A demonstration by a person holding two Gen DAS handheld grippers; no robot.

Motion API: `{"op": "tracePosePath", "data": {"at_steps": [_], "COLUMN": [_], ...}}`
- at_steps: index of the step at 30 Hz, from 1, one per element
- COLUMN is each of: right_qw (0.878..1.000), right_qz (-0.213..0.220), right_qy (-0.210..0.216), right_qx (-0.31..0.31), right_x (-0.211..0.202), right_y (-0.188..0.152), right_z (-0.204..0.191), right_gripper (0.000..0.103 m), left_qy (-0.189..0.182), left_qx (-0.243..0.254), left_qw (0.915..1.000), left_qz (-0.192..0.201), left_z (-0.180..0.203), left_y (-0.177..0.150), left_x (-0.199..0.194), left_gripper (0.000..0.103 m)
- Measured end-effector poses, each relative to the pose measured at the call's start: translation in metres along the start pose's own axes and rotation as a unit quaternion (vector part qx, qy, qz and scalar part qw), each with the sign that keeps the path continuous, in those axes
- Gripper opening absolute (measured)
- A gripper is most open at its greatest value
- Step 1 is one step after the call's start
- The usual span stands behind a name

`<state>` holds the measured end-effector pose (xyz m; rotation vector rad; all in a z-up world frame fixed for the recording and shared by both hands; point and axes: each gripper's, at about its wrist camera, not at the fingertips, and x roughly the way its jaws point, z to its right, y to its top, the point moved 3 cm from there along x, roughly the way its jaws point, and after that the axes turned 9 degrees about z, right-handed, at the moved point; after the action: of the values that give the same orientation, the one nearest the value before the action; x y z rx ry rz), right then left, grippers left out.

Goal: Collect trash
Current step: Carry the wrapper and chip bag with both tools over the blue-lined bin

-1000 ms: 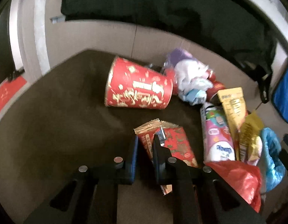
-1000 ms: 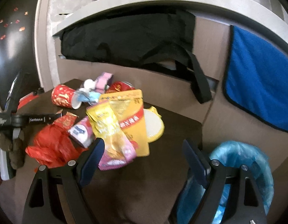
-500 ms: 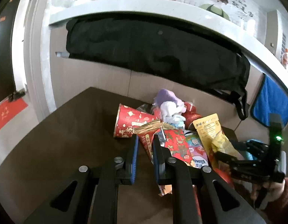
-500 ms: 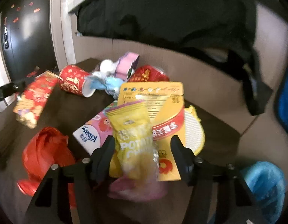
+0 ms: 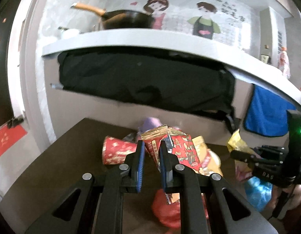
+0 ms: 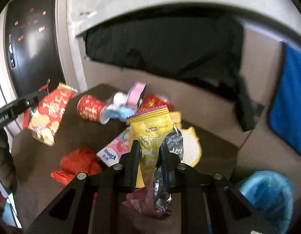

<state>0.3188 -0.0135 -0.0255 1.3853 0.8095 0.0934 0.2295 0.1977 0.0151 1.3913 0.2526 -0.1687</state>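
My left gripper (image 5: 151, 150) is shut on a red snack wrapper (image 5: 181, 152) and holds it above the dark table (image 5: 62, 161); the wrapper also shows in the right wrist view (image 6: 49, 117). My right gripper (image 6: 149, 146) is shut on a yellow chip bag (image 6: 150, 128), lifted off the pile; the bag also shows in the left wrist view (image 5: 236, 142). A bin lined with a blue bag (image 6: 267, 193) stands at the lower right beside the table.
On the table lie a red paper cup (image 6: 90, 109), a crumpled red plastic bag (image 6: 78, 163), a pink and white carton (image 6: 115, 148), tissues (image 6: 121, 107), a red can (image 6: 154, 102) and a yellow lid (image 6: 189, 146). A black bag (image 5: 146, 80) and a blue towel (image 5: 267, 115) hang behind.
My left gripper has lifted the red wrapper off the table. My right gripper has closed on the yellow chip bag and raised it.
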Motion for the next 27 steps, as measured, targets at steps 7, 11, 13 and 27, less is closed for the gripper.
{"op": "tracePosePath", "data": {"at_steps": [7, 11, 13, 27], "right_qw": [0.997, 0.992, 0.989, 0.973], "right_qz": [0.059, 0.08, 0.091, 0.103], "right_qy": [-0.051, -0.082, -0.104, -0.178], "right_qx": [0.03, 0.05, 0.057, 0.101], "right_x": [-0.077, -0.122, -0.143, -0.185], "right_y": [0.005, 0.0, -0.004, -0.053], "right_z": [0.044, 0.077, 0.096, 0.183], "right_gripper": [0.018, 0.018, 0.018, 0.02], "left_qy": [-0.055, -0.096, -0.119, -0.179], "left_qx": [0.025, 0.041, 0.047, 0.073], "left_qw": [0.9981, 0.9944, 0.9917, 0.9807], "left_qz": [0.015, 0.018, 0.017, -0.03], "left_z": [0.073, 0.129, 0.158, 0.283], "left_y": [0.012, 0.012, 0.008, -0.031], "left_x": [-0.01, -0.008, -0.005, 0.043], "left_gripper": [0.015, 0.015, 0.015, 0.015]}}
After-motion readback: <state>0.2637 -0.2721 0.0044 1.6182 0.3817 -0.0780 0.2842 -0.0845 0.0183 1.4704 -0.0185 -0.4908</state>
